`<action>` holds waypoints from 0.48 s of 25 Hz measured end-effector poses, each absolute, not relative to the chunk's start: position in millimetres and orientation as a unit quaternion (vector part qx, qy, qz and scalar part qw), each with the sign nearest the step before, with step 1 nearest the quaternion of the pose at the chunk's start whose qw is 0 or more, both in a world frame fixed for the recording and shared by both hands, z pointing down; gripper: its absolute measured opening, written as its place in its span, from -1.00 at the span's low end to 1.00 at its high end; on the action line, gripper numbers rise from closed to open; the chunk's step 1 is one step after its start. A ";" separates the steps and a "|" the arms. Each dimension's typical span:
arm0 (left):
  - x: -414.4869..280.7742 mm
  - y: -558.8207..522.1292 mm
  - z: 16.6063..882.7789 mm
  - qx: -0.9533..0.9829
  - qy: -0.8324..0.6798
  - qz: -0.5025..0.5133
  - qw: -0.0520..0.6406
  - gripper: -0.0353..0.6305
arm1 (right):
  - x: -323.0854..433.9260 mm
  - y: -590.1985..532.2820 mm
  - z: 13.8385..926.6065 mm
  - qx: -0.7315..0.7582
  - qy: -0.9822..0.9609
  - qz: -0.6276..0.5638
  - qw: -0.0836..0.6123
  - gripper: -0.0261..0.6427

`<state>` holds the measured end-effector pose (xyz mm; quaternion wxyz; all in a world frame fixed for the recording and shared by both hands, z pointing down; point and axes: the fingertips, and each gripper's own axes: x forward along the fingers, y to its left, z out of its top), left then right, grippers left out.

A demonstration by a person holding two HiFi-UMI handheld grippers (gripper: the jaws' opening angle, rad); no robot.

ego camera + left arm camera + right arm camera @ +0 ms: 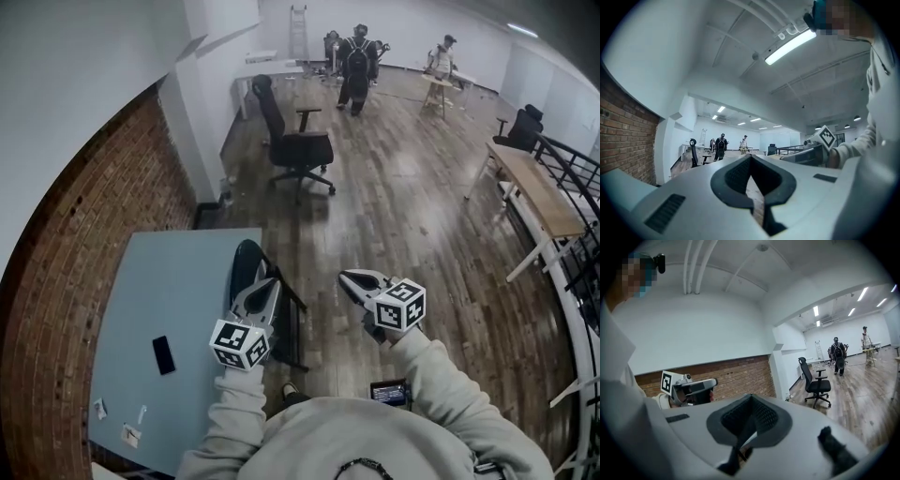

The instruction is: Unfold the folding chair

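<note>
The person stands at the corner of the grey desk (141,291), and the folding chair (246,267) is right there at the feet. It is folded flat and propped on edge against the desk's side, its dark frame angled down to the wooden floor (394,216). Nothing has opened yet, so the task looks to be at its very start.

The left hand-held gripper (269,283) is shut tight with nothing in it. It hovers directly above the chair's upper edge, on the desk side. The right hand-held gripper (349,277) is also pinched shut and empty. It sits a little out over the floor and tips slightly downward. Both gripper views confirm it: the pads meet, and only the room shows beyond them.

Why this stance? It reads as a line-up. One tool is placed to take the near part of the frame, the other is free on the open side where the seat would swing out. The jaws will have to open before either can bite.

A dark phone (164,354) lies on the desk, well clear. A black office chair (298,150) and two people stand far off across the room.
</note>
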<state>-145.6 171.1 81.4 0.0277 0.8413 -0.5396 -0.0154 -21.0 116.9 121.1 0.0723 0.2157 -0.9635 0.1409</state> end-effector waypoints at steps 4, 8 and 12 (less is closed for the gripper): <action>-184.7 123.9 90.0 0.852 -0.524 0.006 0.015 -0.88 | -56.3 60.2 115.7 0.244 -0.957 0.150 0.046 -0.90; -209.7 72.1 92.3 0.864 -0.503 0.015 0.022 -0.88 | -75.3 13.9 89.4 0.309 -0.943 0.120 0.010 -0.90; -207.5 31.5 64.3 0.865 -0.501 -0.023 -0.001 -0.88 | -68.2 -21.7 71.2 0.343 -0.933 0.107 0.003 -0.90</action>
